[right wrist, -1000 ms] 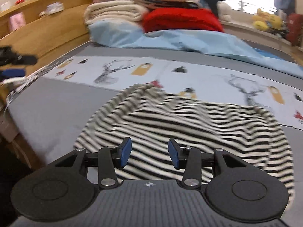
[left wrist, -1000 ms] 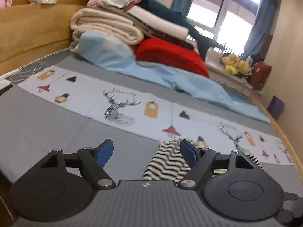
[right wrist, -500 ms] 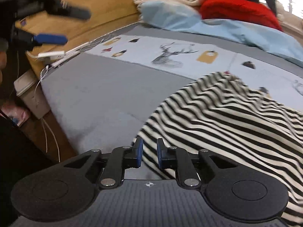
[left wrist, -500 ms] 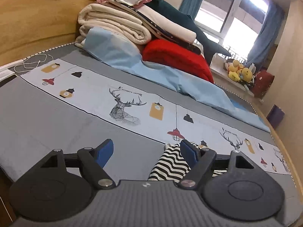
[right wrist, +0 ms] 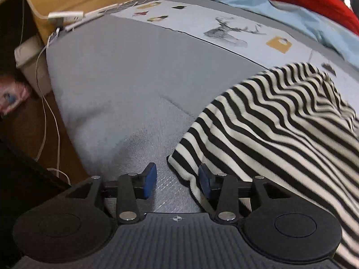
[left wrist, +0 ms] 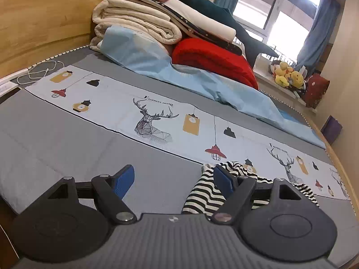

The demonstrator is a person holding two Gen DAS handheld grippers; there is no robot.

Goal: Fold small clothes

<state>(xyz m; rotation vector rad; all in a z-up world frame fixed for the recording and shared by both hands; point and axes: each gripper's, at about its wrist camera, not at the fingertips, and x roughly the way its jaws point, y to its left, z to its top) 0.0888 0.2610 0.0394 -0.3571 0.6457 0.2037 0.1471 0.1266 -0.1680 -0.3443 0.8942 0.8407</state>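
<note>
While one striped garment [right wrist: 280, 121] lies on the bed [right wrist: 116, 71], we hold both hand-held grippers spread: left hand-held gripper [left wrist: 174, 179] wide, right hand-held gripper [right wrist: 177, 180] just opening at the garment's corner, a bedding pile [left wrist: 157, 22] beyond.

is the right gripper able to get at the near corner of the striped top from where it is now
Probably yes. The right gripper is open, its jaws having just been opening, and the corner of the striped top lies on the grey bedcover just ahead with nothing between.

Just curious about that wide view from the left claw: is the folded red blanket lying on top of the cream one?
No, the folded red blanket lies lower, beside the rolled cream blanket.
</note>
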